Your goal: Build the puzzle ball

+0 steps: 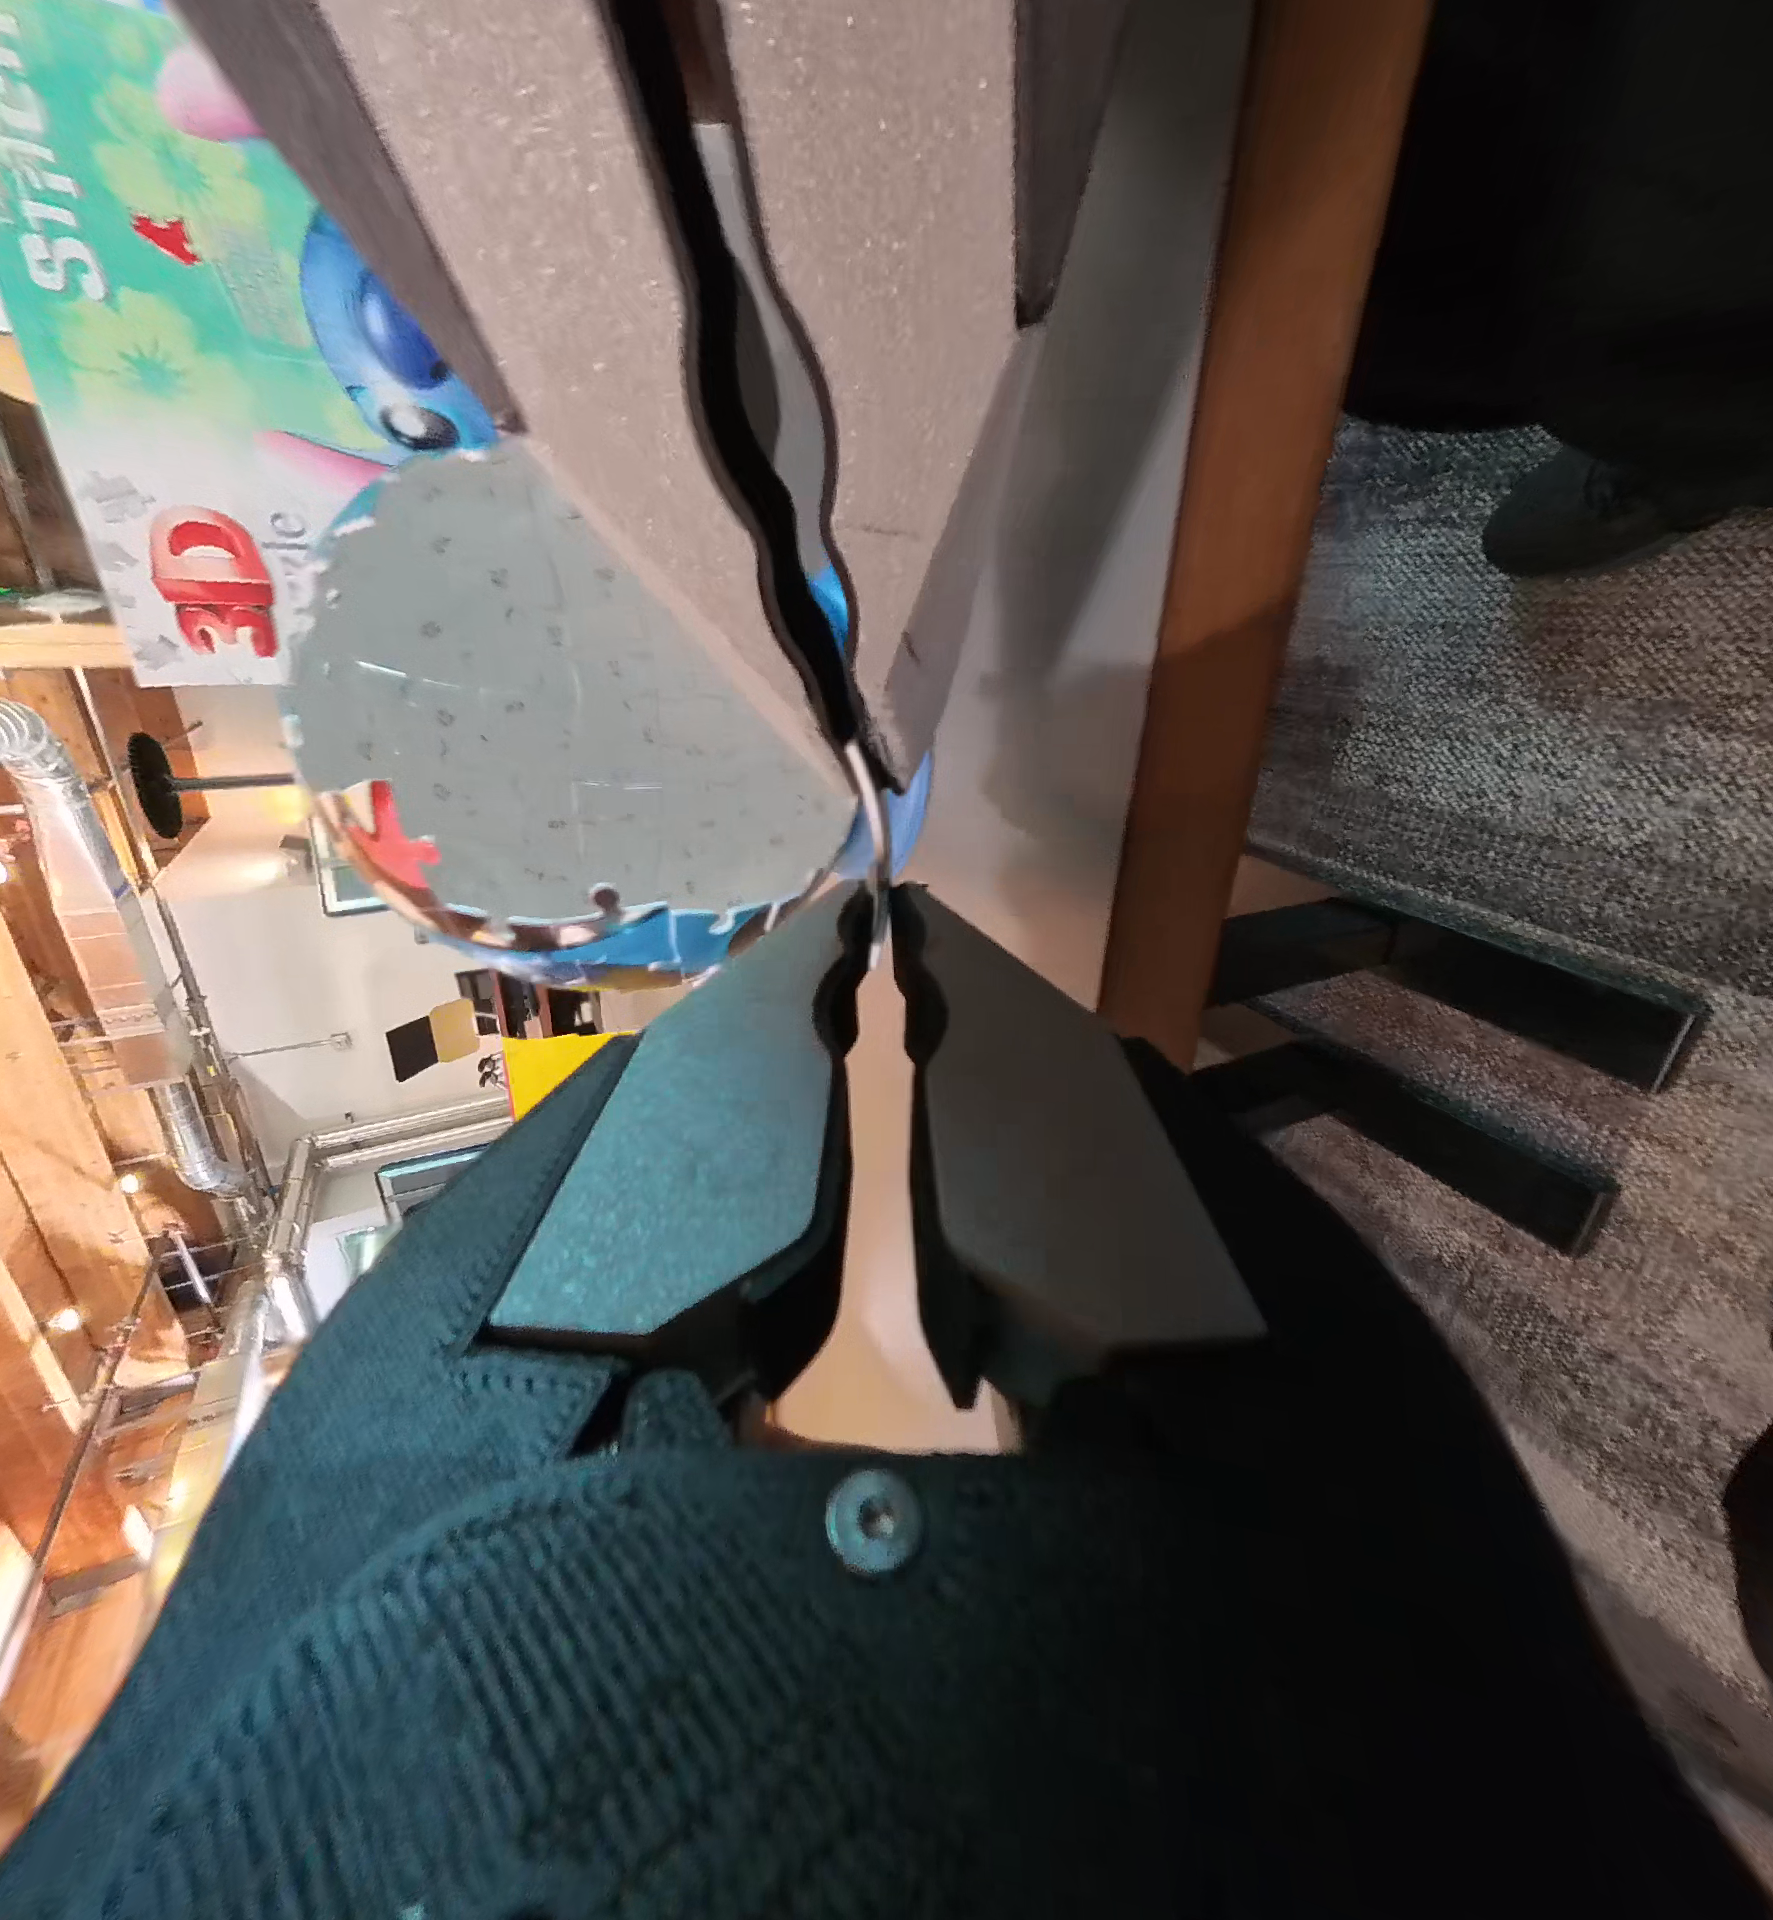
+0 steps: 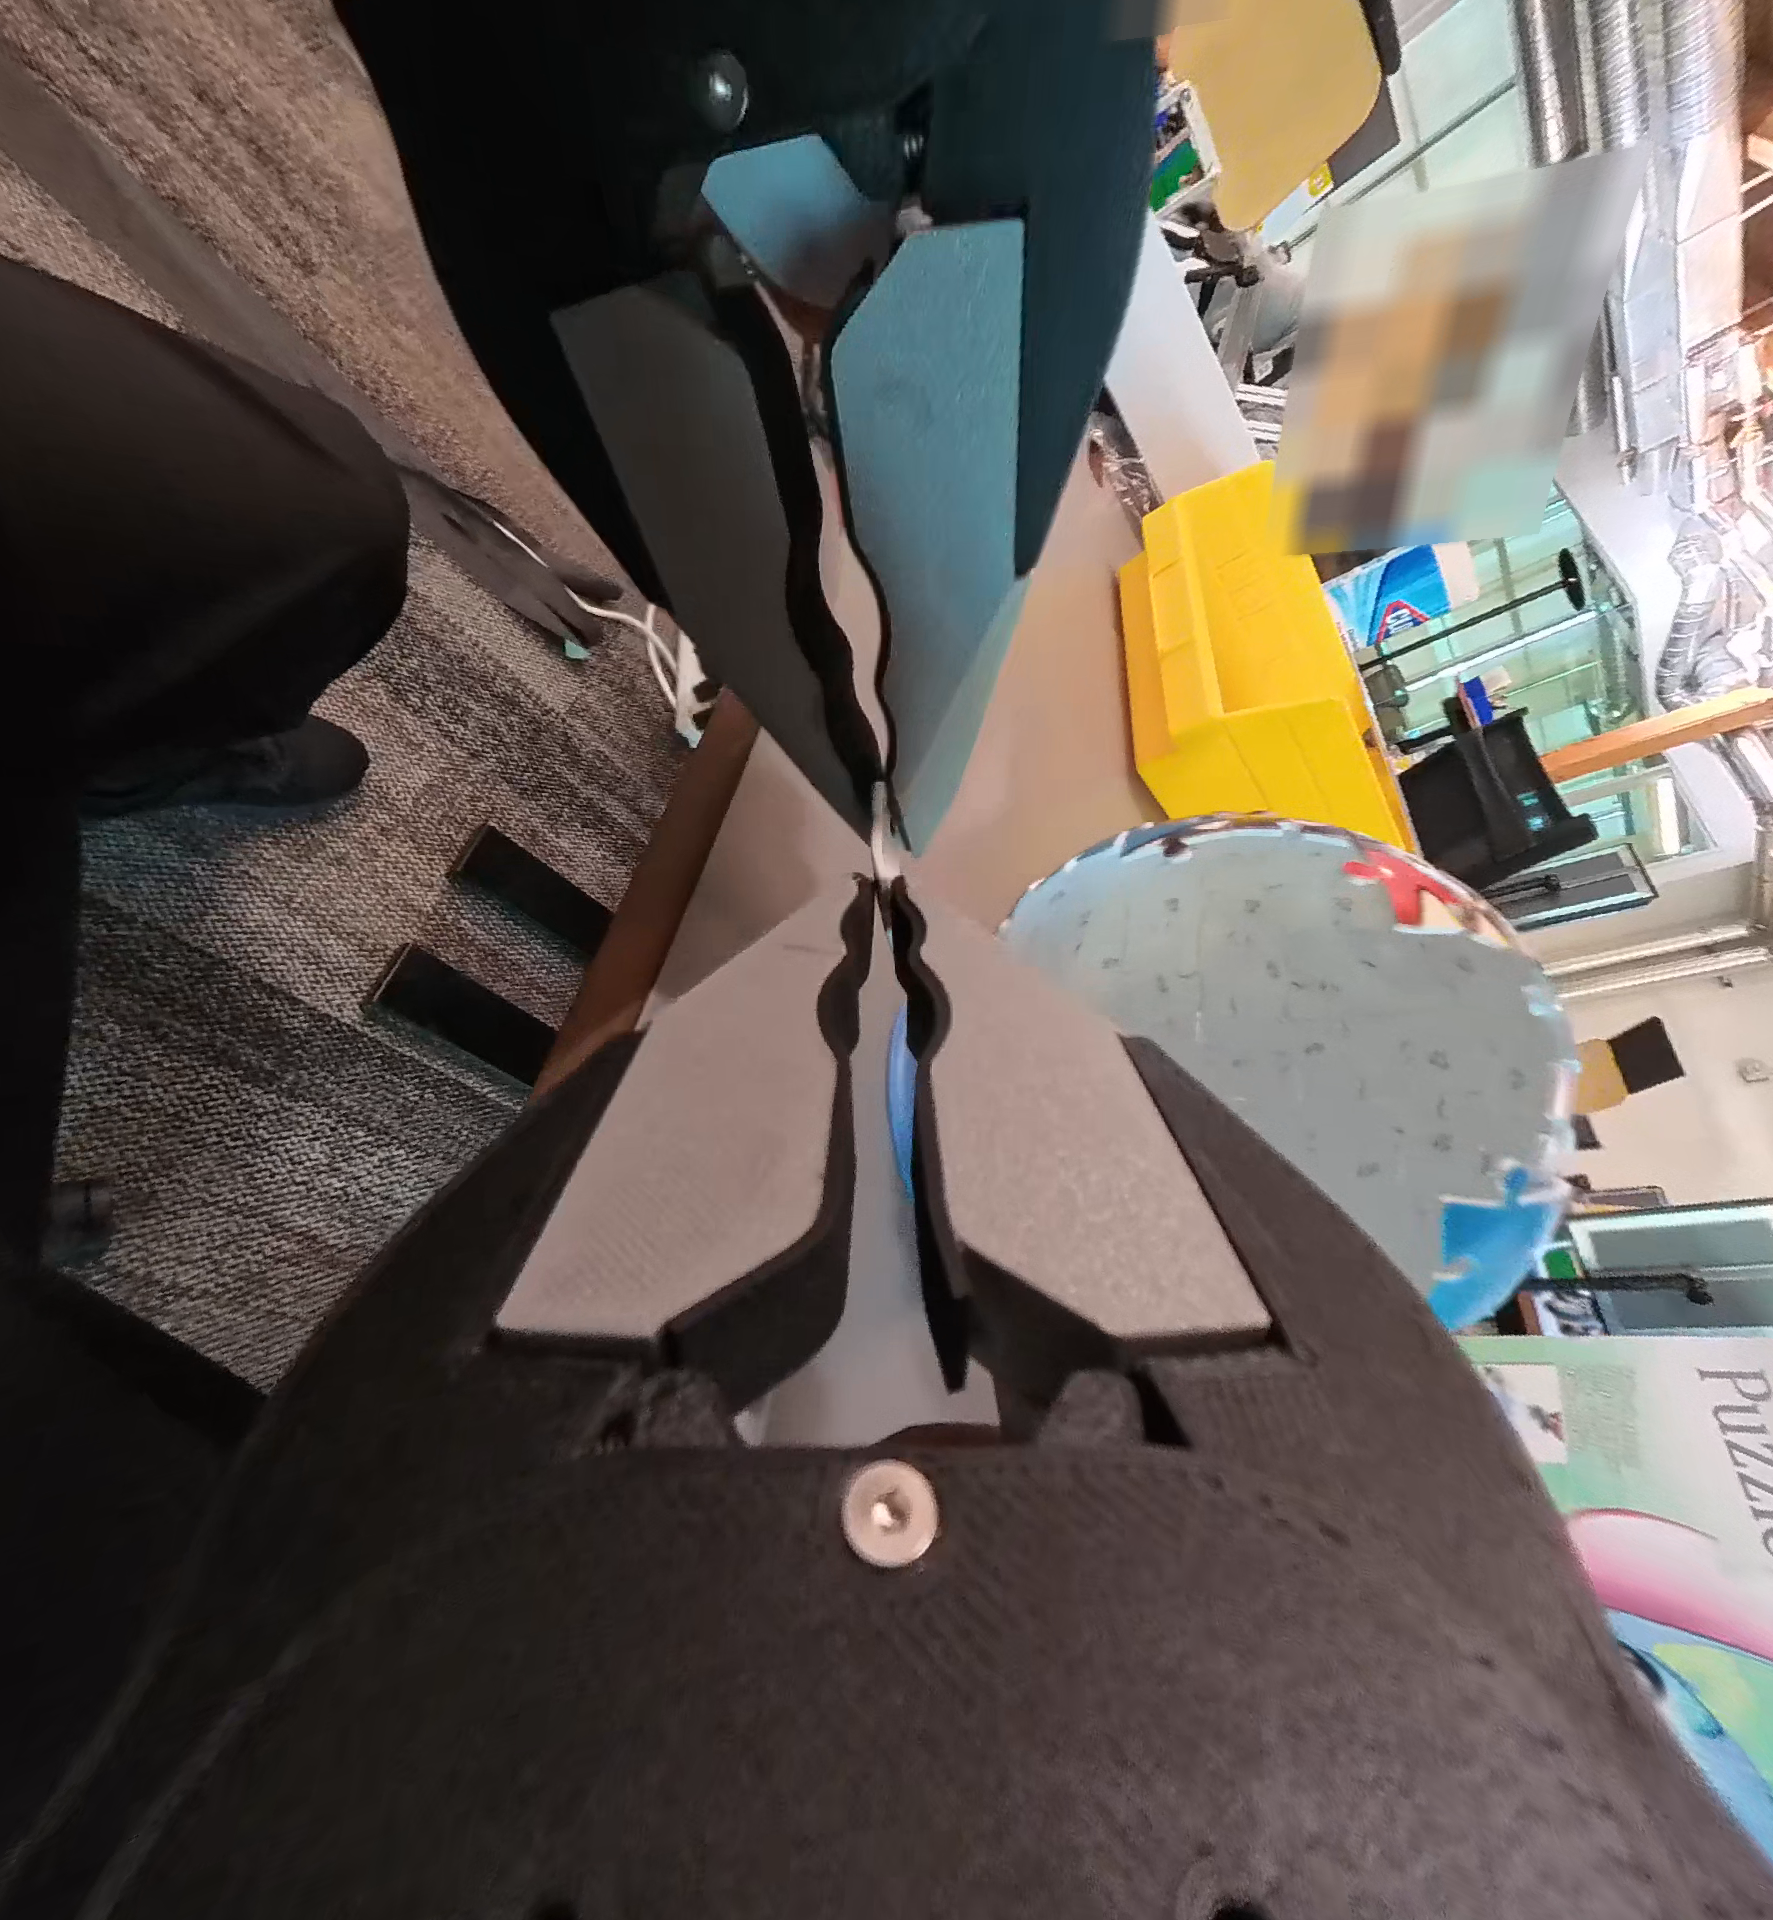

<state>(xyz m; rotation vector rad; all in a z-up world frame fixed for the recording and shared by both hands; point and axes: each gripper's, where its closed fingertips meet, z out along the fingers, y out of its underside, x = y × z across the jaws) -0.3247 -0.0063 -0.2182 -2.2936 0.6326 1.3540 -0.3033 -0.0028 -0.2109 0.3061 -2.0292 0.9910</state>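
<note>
The half-built puzzle ball (image 1: 549, 727), grey inside and blue outside, is held in the air over the table edge; it also shows in the right wrist view (image 2: 1277, 1018). My right gripper (image 2: 877, 896) is grey and black and is shut on the ball's blue shell; it enters the left wrist view from the top (image 1: 866, 764). My left gripper (image 1: 877, 902), teal, is shut on a thin puzzle piece (image 1: 877, 842) seen edge-on. The two grippers meet tip to tip at the ball's rim. In the right wrist view the left gripper (image 2: 887, 816) holds the pale piece (image 2: 884, 847) against my fingertips.
The puzzle's colourful box (image 1: 186, 364) stands behind the ball, also in the right wrist view (image 2: 1692, 1558). A yellow bin (image 2: 1256, 665) sits on the white table (image 1: 1069, 623) with its wooden edge (image 1: 1225, 623). Below are carpet, black metal legs (image 1: 1464, 987) and a person's shoe (image 1: 1588, 499).
</note>
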